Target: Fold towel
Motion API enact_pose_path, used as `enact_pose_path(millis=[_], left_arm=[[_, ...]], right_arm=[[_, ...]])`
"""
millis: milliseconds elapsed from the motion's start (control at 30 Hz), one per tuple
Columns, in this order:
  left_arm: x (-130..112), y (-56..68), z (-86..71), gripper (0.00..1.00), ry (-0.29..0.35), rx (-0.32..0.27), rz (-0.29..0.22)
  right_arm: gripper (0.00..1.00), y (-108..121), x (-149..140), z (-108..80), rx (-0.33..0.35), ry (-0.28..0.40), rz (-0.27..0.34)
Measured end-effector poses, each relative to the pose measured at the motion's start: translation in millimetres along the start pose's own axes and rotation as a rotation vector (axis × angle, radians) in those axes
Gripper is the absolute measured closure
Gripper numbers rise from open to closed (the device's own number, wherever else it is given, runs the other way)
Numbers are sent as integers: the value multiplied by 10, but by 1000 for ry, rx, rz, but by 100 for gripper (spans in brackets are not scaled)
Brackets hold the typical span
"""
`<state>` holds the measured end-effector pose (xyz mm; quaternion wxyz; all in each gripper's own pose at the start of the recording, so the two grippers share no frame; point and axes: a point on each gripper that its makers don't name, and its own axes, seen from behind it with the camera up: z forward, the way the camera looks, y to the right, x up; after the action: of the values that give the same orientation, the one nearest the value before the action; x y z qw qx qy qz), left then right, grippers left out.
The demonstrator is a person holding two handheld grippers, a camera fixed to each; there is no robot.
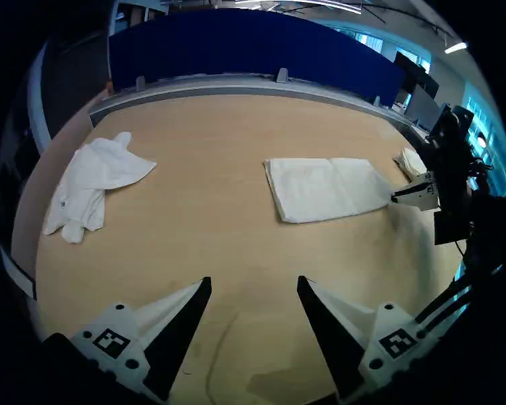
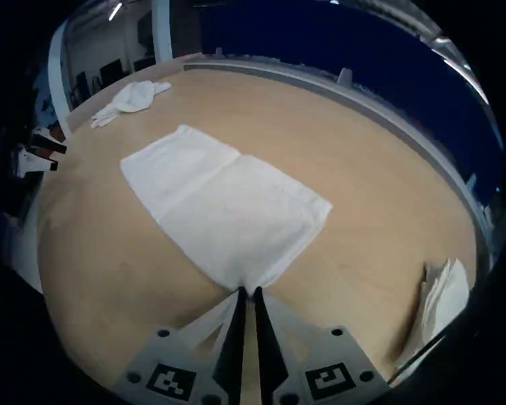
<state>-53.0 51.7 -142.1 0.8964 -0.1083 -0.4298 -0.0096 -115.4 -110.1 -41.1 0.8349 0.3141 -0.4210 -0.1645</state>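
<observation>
- Your left gripper (image 1: 253, 280) hung over the bare surface (image 1: 206, 223) with its jaws spread wide and nothing between them
- Your right gripper (image 2: 247, 290) had its jaws drawn together to a thin slit on the near corner of the towel (image 2: 219, 209); they looked to be pinching that corner, though the tips hid the contact itself
- The towel lay flat as a neat rectangle, stretching away ahead of the right jaws, and ahead and to the right of the left jaws, well apart from them
- A crease ran across its middle, so I judged at least one fold done and a further fold left to make
- A crumpled cloth (image 1: 91, 185) sat far ahead and left of the left jaws, not yet folded
- A small folded stack (image 2: 445, 293) rested just right of the right jaws, close to the surface's edge, so you had little room on that side
- You had plenty of open wood between the left jaws and the towel, and past the towel's far edge as well
- The blue partition (image 1: 253, 44) closed off the surface's far edge, well beyond both cloths
</observation>
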Motion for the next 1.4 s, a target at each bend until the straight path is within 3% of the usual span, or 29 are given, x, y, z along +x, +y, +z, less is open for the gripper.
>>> enact_pose_path(millis=[300, 567, 900, 1200, 1400], left_arm=[[54, -3, -44, 6, 13, -3, -12], [96, -12, -64, 6, 31, -4, -16], [129, -12, -137, 6, 43, -11, -25], [147, -75, -211, 6, 57, 5, -42], [174, -98, -267, 6, 78, 14, -52]], right_arm=[[91, 0, 498, -197, -5, 81, -14], [91, -127, 1016, -314, 8, 147, -70], [91, -240, 1220, -270, 22, 150, -117], [91, -703, 1712, -43, 94, 188, -186], [91, -1191, 1871, 302, 171, 177, -224]])
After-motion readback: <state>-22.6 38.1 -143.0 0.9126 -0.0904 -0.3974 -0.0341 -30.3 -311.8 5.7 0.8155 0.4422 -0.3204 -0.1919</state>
